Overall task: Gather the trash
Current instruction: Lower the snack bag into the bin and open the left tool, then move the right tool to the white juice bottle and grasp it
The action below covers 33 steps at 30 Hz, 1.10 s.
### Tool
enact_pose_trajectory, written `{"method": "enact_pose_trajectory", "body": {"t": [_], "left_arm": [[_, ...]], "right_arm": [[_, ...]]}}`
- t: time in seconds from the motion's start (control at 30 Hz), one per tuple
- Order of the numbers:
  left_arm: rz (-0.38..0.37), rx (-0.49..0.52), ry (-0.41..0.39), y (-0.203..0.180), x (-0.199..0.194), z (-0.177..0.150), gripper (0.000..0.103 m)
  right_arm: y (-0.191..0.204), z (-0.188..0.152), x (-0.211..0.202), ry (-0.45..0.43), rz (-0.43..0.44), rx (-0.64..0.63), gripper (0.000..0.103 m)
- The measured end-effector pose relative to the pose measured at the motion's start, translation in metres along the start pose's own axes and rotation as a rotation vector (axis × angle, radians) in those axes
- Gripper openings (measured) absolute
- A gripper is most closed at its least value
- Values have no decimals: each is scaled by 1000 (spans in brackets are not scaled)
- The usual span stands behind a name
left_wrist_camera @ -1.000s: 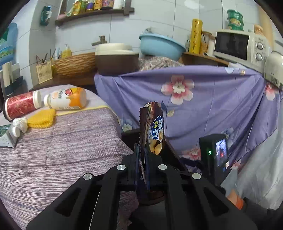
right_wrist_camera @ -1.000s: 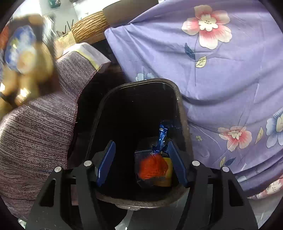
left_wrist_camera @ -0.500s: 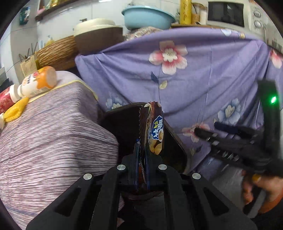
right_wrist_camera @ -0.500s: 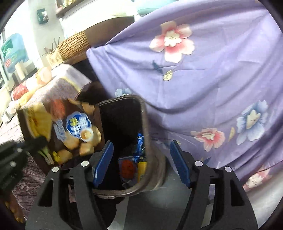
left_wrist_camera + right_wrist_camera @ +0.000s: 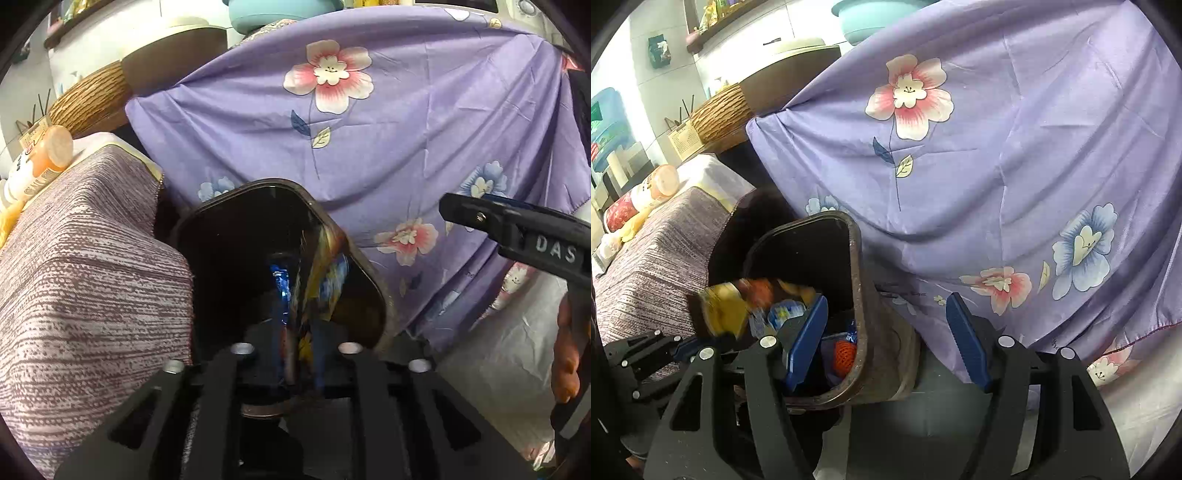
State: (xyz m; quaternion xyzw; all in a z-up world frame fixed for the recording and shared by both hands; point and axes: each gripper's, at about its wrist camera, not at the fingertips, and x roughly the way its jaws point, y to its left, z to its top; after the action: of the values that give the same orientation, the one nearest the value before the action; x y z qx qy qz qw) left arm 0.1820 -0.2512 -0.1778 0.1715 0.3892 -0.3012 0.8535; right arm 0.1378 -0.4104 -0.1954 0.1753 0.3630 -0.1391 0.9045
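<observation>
A dark brown trash bin stands on the floor between a striped table and a purple cloth. My left gripper hangs over its mouth with its jaws opening. A blurred snack packet sits loosely between them, tipping down into the bin; it also shows as a yellow-brown blur, the packet, in the right wrist view. Inside the bin lie a blue wrapper and an orange piece. My right gripper is open and holds nothing, above the bin's right rim.
A purple floral cloth hangs behind and right of the bin. The striped table cover on the left carries a bottle and a red can. A wicker basket stands farther back. A person's hand is at the right edge.
My left gripper came down over the bin and its jaws parted, so the packet that stood clamped upright now tips into the bin. The right gripper drew back to the right of the bin.
</observation>
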Motion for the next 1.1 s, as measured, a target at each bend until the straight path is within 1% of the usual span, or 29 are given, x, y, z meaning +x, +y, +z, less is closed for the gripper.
{"method": "enact_pose_trajectory", "body": {"t": [0.03, 0.07, 0.1, 0.17, 0.4, 0.67, 0.8, 0.9, 0.93, 1.03, 1.1], "left_arm": [[3, 5, -9, -1, -2, -1, 45], [9, 10, -28, -2, -6, -2, 59], [11, 11, -42, -2, -9, -2, 63], [3, 6, -43, -2, -15, -3, 65], [-20, -39, -75, 6, -44, -6, 82], [5, -49, -117, 22, -88, -12, 91], [38, -71, -147, 39, -112, -15, 96], [65, -87, -161, 54, -127, -17, 97], [76, -90, -163, 58, -130, -17, 97], [121, -102, -162, 78, -141, -20, 97], [146, -111, -160, 89, -146, -22, 97]], "right_arm": [[0, 0, 0, 0, -1, 1, 67], [-1, 1, 0, 2, -2, 1, 68], [0, 1, 1, 3, -2, 1, 69], [0, 0, 1, 3, -2, 2, 71], [6, 0, 2, 13, 11, -9, 71], [24, 5, 0, 18, 58, -35, 71], [40, 7, 1, 22, 86, -64, 71], [59, 10, -1, 22, 115, -105, 71], [64, 11, -1, 21, 124, -116, 71], [85, 17, -5, 15, 168, -158, 80], [101, 21, -7, 9, 194, -194, 80]]}}
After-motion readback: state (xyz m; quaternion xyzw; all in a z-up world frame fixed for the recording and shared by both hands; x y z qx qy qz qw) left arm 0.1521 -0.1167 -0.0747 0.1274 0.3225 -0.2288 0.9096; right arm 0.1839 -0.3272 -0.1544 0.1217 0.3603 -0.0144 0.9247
